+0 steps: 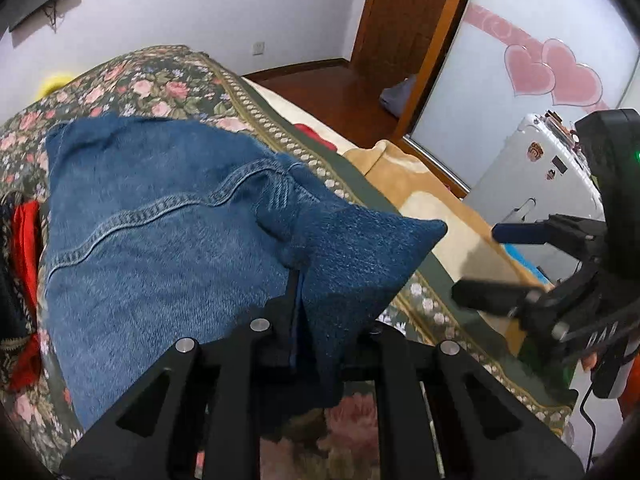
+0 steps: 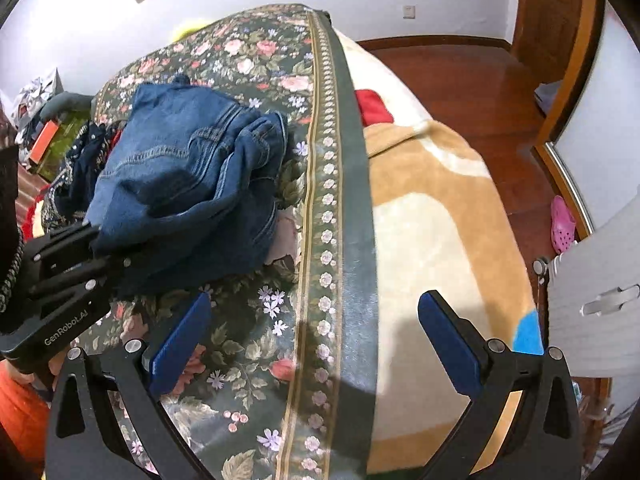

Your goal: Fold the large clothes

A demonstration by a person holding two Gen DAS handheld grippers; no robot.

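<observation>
Left gripper [image 1: 298, 320] fingers pinched shut on a fold of the blue denim jeans [image 1: 160, 220], cloth draped over both sides of the jaws. Right gripper [image 2: 316, 344] fingers spread wide, empty, blue pads [image 2: 180, 344] hovering over the green floral bedspread [image 2: 248, 360], near the jeans on their right side but not touching. Jeans lie bunched on the bedspread, left of its dotted border strip [image 2: 326, 208]; tan fleece blanket [image 2: 432, 208] beyond that strip. Denim judged heavy, thick, soft but slow to drape, not slippery; best taken at a seam or hem edge, thick folds may fill the jaws.
</observation>
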